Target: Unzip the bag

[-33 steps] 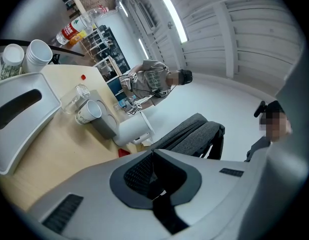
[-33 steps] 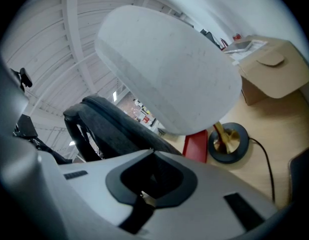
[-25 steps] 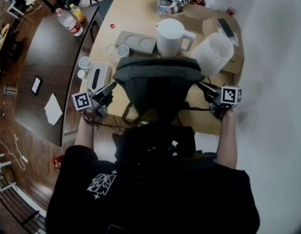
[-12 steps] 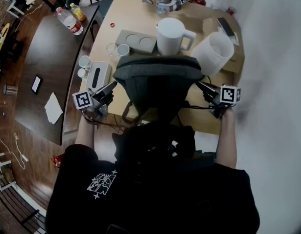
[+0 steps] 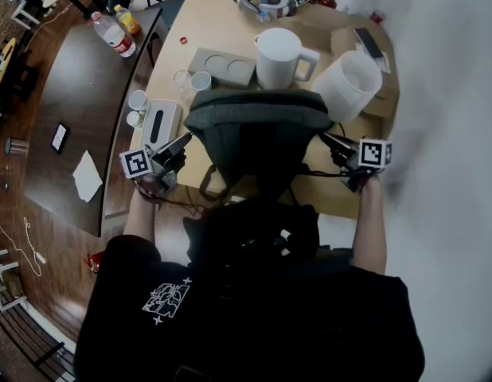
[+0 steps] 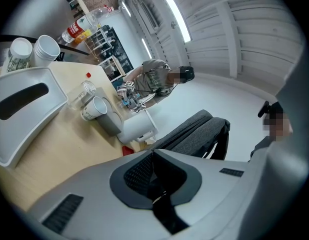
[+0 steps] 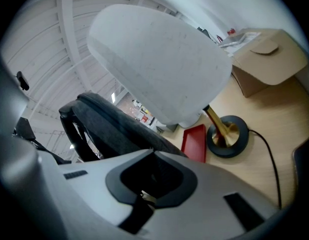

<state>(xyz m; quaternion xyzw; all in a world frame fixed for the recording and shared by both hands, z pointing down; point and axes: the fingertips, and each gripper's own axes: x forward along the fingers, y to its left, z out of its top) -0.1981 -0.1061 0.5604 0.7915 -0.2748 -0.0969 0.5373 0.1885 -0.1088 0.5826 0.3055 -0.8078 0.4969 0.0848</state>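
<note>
While no parted gap can be made out along its top, the bag (image 5: 258, 134) is seen in the head view set on the table (image 5: 222, 22) close before the person, with a white jug (image 5: 279, 60) just behind it. The left tool (image 5: 185, 140) is held at the bag's left shoulder and the right tool (image 5: 326, 140) at its right shoulder, so the bag lies between the two tips. The unzipping is judged to be at its very start. A grip has been taken on each side, but no length of zip is shown opened, and the whole run is judged to be left.

In the left gripper view, the jaws are seen clenched together. A dark tab (image 6: 165, 215) with a small metal link is pinched between them, its free end trailing toward the camera. The bag's grey side is seen just beyond the tips, rising to the right. Whether the tab is a zip pull or a strap end cannot be told for certain, though a pull is judged likely.

In the right gripper view, the jaws are likewise clenched, here on a second dark tab (image 7: 136, 216) carrying a metal link. The bag is seen just beyond the tips and to their left, with a dark strap at its far edge.
</note>
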